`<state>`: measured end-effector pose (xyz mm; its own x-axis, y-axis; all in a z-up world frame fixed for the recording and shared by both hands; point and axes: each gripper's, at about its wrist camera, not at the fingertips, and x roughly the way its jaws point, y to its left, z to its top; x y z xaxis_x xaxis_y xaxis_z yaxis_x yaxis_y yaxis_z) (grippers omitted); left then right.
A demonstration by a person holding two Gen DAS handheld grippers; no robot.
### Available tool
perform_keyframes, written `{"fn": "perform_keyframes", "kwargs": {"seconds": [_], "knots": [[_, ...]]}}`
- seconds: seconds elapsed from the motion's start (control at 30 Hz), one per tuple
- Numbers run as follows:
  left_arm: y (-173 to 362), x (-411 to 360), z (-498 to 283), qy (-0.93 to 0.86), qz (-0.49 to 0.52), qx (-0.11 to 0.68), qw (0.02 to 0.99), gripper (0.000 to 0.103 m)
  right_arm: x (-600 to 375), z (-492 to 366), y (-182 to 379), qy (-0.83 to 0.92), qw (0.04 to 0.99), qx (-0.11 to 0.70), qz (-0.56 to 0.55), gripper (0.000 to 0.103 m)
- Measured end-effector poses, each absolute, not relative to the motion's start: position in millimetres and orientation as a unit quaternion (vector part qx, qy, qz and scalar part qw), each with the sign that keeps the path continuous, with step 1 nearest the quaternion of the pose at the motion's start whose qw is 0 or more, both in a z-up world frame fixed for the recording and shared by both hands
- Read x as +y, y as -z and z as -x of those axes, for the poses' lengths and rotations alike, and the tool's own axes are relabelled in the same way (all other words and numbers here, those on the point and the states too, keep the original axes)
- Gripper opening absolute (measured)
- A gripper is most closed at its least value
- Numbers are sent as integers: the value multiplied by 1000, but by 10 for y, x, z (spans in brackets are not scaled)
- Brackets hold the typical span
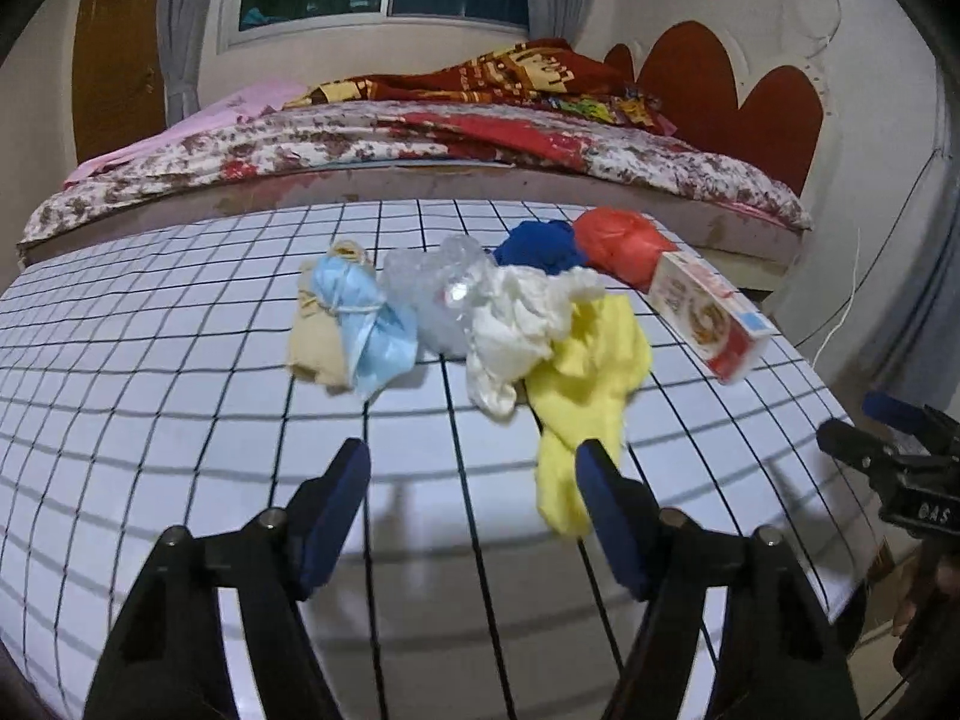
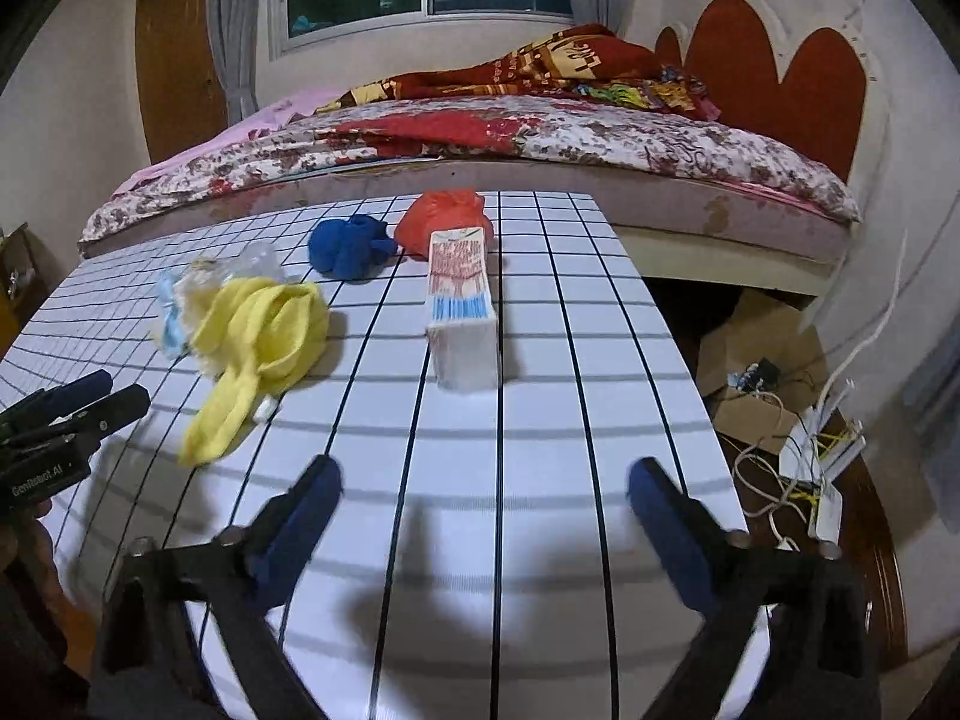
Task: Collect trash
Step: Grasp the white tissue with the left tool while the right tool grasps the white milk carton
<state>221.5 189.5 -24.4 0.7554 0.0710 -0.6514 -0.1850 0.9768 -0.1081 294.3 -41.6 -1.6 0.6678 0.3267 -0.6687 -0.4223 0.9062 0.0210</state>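
Trash lies in a row on the white grid-lined table (image 1: 150, 324): a light blue and beige bundle (image 1: 354, 324), a clear plastic wad (image 1: 435, 294), a white crumpled piece (image 1: 516, 324), a yellow cloth (image 1: 591, 384), a blue wad (image 1: 540, 246), a red bag (image 1: 624, 243) and a red-and-white carton (image 1: 708, 315). My left gripper (image 1: 474, 462) is open and empty, just short of the yellow cloth. My right gripper (image 2: 483, 480) is open and empty, in front of the carton (image 2: 462, 312). The yellow cloth (image 2: 264, 342), blue wad (image 2: 348, 246) and red bag (image 2: 447, 222) also show there.
A bed (image 1: 420, 144) with floral covers stands right behind the table. Right of the table, the floor holds cardboard boxes (image 2: 756, 354) and tangled white cables (image 2: 804, 468). The table's right edge (image 2: 678, 354) lies near the carton.
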Motion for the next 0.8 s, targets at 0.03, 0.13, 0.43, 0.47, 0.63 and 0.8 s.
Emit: {"fn": "perform_keyframes", "kwargs": {"seconds": [0.03, 0.13, 0.43, 0.47, 0.63, 0.8], "knots": [[266, 1898, -2282, -66, 81, 345, 933, 69, -390, -3008, 29, -208, 909, 355, 68, 87], [294, 1883, -2437, -59, 75, 346, 933, 67, -301, -3211, 72, -212, 906, 359, 72, 83], [252, 1965, -2698, -41, 105, 349, 930, 62, -50, -3638, 173, -224, 894, 381, 78, 71], [256, 1973, -2723, -39, 107, 352, 929, 61, -37, -3666, 177, -225, 893, 383, 78, 65], [294, 1977, -2832, -24, 105, 364, 925, 34, -32, -3688, 179, -232, 888, 390, 69, 36], [201, 1965, -2685, -26, 99, 348, 932, 32, -103, -3536, 141, -237, 892, 380, 68, 36]]}}
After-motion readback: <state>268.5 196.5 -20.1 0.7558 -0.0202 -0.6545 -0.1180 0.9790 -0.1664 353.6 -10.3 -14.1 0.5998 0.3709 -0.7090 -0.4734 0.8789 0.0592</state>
